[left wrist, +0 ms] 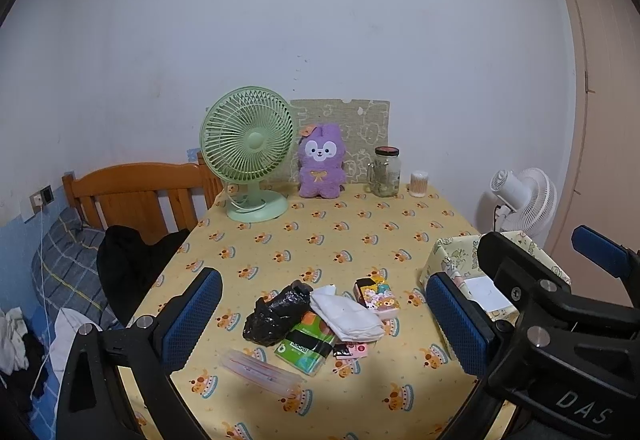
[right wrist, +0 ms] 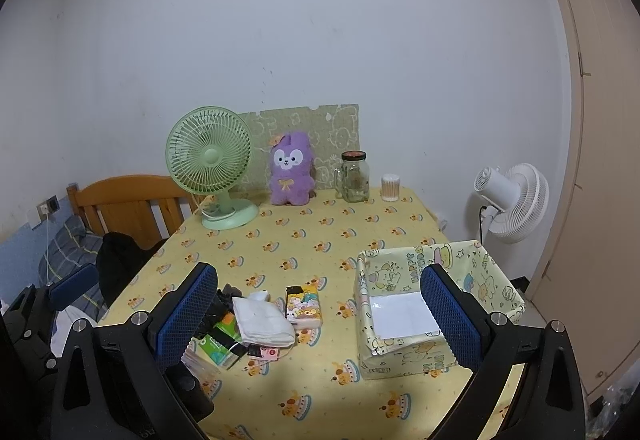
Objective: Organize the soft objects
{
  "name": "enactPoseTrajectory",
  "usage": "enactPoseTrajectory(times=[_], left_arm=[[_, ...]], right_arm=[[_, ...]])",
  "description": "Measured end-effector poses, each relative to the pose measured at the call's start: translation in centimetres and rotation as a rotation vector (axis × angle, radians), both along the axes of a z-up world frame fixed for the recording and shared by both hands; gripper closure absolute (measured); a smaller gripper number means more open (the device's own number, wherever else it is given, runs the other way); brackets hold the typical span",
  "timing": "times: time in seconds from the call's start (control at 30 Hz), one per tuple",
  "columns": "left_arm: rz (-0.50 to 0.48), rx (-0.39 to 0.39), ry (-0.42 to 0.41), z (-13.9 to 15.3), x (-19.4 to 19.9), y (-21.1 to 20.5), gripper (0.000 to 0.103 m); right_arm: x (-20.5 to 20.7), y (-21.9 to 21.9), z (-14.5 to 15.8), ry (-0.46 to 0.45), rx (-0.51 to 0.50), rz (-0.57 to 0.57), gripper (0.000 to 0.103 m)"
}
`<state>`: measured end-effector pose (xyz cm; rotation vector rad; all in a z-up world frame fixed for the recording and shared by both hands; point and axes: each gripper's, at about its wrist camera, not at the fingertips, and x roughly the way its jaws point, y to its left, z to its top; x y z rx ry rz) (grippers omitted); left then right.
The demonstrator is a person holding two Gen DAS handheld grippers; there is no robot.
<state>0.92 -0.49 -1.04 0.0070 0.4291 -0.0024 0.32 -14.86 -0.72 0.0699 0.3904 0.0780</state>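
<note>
A pile lies on the yellow tablecloth near the front: a crumpled black plastic bag, a folded white cloth, a cartoon tissue pack, a green packet, a clear sleeve. A patterned open box stands to the right, white sheet inside. A purple plush rabbit sits at the back. My left gripper is open above the pile. My right gripper is open, between pile and box.
A green desk fan, a glass jar and a cotton swab tub stand along the back edge. A white floor fan and a door are right. A wooden bed is left.
</note>
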Motion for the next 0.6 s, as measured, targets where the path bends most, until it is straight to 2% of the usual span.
enactPoseTrajectory(times=[0.6], left_arm=[[-0.002,0.020,-0.012,0.32,0.01,-0.31,0.000]], right_arm=[[0.05,0.00,0.09,0.000,-0.006,-0.008,0.000]])
